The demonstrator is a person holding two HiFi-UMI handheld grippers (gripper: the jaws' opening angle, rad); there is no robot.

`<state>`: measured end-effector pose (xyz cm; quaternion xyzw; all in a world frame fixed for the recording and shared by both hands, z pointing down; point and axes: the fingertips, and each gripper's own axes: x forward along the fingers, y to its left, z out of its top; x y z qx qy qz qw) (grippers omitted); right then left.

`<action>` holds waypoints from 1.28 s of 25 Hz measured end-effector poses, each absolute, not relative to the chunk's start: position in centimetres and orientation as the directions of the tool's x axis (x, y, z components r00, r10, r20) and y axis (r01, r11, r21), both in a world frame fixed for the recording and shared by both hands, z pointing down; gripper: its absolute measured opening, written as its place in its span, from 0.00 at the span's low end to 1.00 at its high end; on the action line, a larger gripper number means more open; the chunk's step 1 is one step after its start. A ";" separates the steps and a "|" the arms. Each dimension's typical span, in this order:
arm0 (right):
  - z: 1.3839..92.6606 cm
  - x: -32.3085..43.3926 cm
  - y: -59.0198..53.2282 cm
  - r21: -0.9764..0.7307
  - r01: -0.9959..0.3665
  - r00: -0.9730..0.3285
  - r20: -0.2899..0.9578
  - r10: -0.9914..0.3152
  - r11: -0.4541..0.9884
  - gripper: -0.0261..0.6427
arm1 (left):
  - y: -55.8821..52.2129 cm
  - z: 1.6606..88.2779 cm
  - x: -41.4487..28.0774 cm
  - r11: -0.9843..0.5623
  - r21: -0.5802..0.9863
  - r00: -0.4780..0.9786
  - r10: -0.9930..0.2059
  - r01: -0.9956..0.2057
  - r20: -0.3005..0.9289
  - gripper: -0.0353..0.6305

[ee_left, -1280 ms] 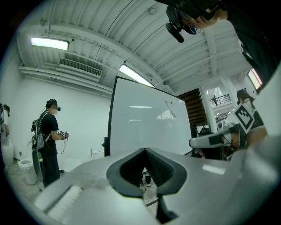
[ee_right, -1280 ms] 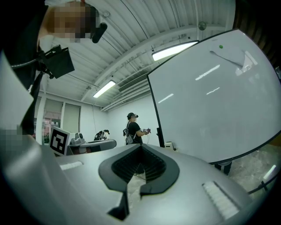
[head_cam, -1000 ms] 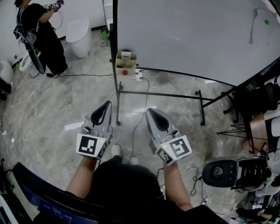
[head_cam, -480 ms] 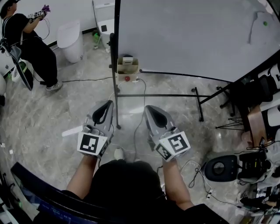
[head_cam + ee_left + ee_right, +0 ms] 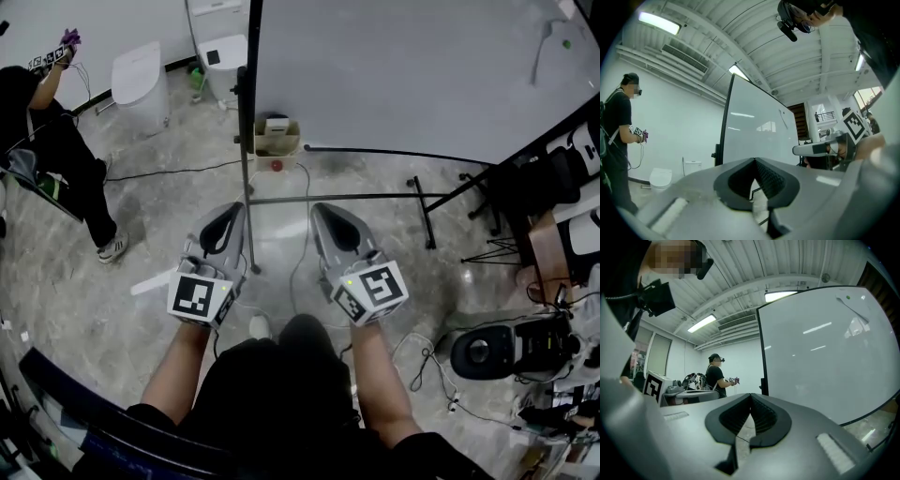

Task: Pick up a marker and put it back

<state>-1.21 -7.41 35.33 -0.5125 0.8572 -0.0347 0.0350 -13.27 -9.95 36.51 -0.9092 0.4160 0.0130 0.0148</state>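
Left claw [image 5: 232,208] and right claw [image 5: 317,208], both shut and empty, over a marbled floor [image 5: 141,225] before a whiteboard [image 5: 403,75].
Head view: the claws hang side by side above the grey floor. A small green thing [image 5: 566,43] sits near the whiteboard's far corner; whether it is the marker cannot be told. Left gripper view: the jaws meet tip to tip with nothing between, and a ribbed ceiling [image 5: 754,42] with strip lights shows overhead. Right gripper view: the jaws are likewise closed, and a second person [image 5: 716,376] stands beyond.
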 end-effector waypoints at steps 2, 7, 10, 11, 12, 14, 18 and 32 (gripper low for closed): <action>35.1 -1.4 -7.6 -0.094 -0.877 -0.470 -0.027 -0.882 0.470 0.05 | -10.1 36.2 -13.0 -0.666 -0.012 0.665 -0.744 -0.746 -0.057 0.06; 35.3 -1.7 -8.4 -0.089 -0.874 -0.479 -0.025 -0.878 0.479 0.05 | -10.8 37.0 -12.4 -0.668 -0.013 0.668 -0.743 -0.744 -0.041 0.06; 35.5 -1.4 -9.2 -0.086 -0.867 -0.490 -0.029 -0.871 0.491 0.05 | -11.7 37.4 -11.9 -0.661 -0.015 0.661 -0.749 -0.750 -0.036 0.06; 35.5 -1.2 -9.6 -0.086 -0.864 -0.495 -0.032 -0.868 0.496 0.05 | -12.1 37.6 -11.7 -0.657 -0.020 0.657 -0.753 -0.754 -0.023 0.06; 35.6 -0.9 -10.1 -0.087 -0.860 -0.501 -0.033 -0.865 0.502 0.05 | -12.4 37.8 -11.4 -0.655 -0.024 0.655 -0.755 -0.755 -0.015 0.06; 36.0 -0.6 -11.4 -0.090 -0.850 -0.519 -0.033 -0.854 0.520 0.05 | -13.2 38.0 -10.8 -0.649 -0.027 0.649 -0.761 -0.761 -0.010 0.06; 36.4 -0.3 -13.6 -0.089 -0.823 -0.561 -0.027 -0.827 0.561 0.05 | -15.0 37.4 -9.4 -0.627 -0.009 0.626 -0.777 -0.779 -0.067 0.06; 40.3 2.1 -22.1 -0.025 -0.790 -0.612 0.010 -0.790 0.612 0.13 | -21.5 39.5 -6.0 -0.548 -0.032 0.549 -0.836 -0.836 -0.026 0.06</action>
